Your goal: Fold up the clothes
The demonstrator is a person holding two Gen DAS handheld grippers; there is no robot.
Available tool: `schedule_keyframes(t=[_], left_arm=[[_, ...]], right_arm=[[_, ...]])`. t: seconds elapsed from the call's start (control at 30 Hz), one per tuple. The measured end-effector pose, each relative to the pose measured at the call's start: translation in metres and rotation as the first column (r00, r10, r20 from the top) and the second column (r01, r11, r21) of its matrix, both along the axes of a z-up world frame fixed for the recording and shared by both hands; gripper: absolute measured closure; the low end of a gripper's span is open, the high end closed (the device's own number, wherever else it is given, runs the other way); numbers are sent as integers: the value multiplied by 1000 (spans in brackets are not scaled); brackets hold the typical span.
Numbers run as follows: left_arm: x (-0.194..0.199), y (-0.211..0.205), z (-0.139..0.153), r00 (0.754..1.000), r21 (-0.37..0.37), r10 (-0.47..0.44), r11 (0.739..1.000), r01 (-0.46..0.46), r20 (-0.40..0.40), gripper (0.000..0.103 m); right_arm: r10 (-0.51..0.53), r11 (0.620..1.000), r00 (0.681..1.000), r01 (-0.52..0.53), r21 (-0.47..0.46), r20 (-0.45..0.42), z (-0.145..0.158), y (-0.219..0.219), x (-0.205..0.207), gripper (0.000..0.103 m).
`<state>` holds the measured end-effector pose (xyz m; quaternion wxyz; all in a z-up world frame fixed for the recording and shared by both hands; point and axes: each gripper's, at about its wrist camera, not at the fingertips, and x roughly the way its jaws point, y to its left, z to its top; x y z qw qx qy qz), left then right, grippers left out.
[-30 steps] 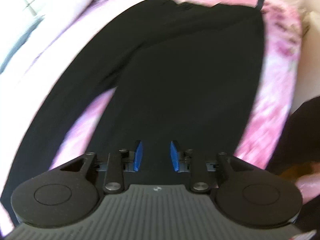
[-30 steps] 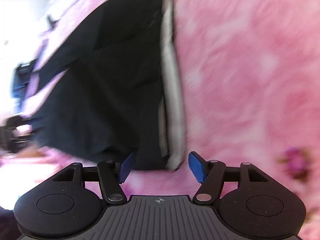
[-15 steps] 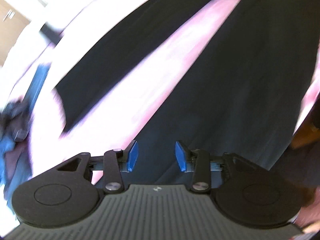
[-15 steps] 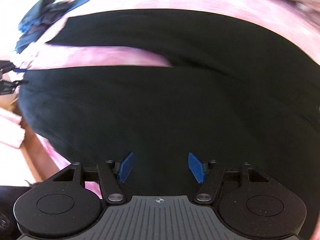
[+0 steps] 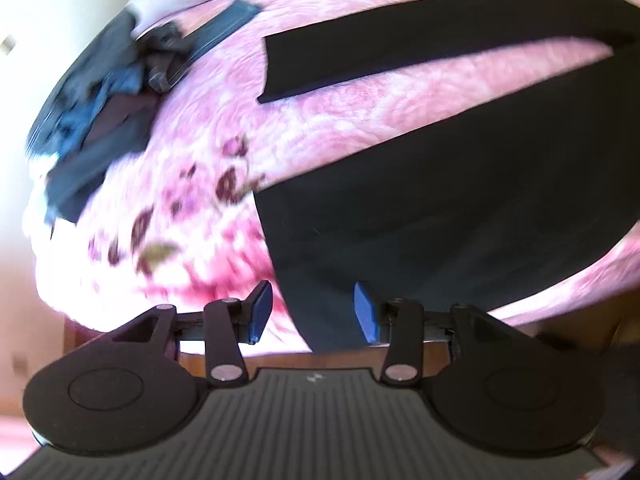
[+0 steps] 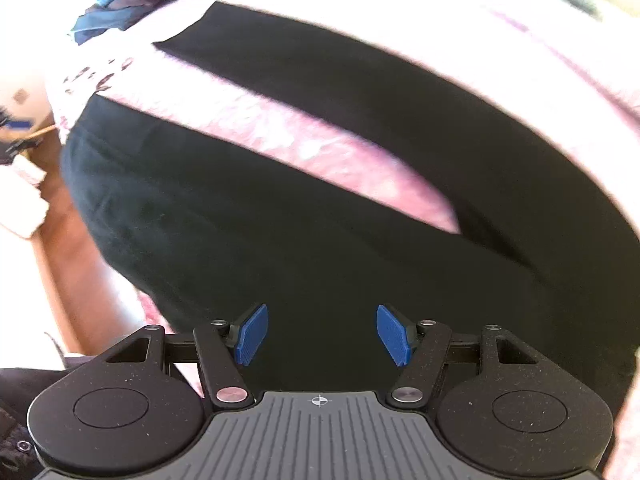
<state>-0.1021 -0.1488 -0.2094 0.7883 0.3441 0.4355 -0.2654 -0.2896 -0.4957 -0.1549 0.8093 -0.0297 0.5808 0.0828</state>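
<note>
Black trousers [image 6: 320, 208] lie spread flat on a pink fuzzy blanket [image 5: 360, 112], legs splayed in a V with a wedge of pink showing between them. Both grippers hover over the near leg with nothing in them: the left gripper [image 5: 312, 312] has its blue pads apart right at that leg's hem corner near the blanket edge, and the right gripper [image 6: 322, 334] is spread wide over the fabric further up the same leg.

What worries me: the cloth looks thin, matte and limp, and it sits flush on a plush pile, so a pinch could easily scoop up blanket fuzz along with the hem, or catch only the top layer and let the leg peel open when lifted. That hem is also near the bed edge, so a sloppy drag might slide it off the side. The far leg [image 5: 420, 36] tapers long and narrow, so uneven lifting would probably skew the fold. A crumpled heap of blue clothes [image 5: 96, 104] sits well apart.
</note>
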Motion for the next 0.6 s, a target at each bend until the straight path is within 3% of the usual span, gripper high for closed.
schedule_keyframes(t=[0.1,0.13,0.3,0.33,0.37,0.5,0.6], left_arm=[[-34,-10,23,992,-68,122,990,-123,-14,56],[-47,-16,33,988,-99,149,984,-151,-24,49],[-113,-51,81,978,-208,203,955,-209,-48,14],[-129,-60,90,980,-216,196,956,-200,-39,5],[-144,-69,97,982,-219,185,958,-188,-32,2],[-195,-107,121,993,-229,109,967,-115,-39,2],[-221,-132,133,998,-236,36,971,-45,-43,2]], right_arm=[[-70,996,996,73,-59,63,27,-14,-32,28],[-93,992,992,99,-71,86,36,-20,-45,21],[-246,955,949,273,-118,198,79,-56,-130,19],[-289,940,935,318,-126,207,86,-65,-148,11],[-336,923,918,366,-122,210,94,-75,-166,3],[-508,840,833,535,-87,219,119,-106,-222,2],[-569,802,788,595,-55,237,137,-113,-246,2]])
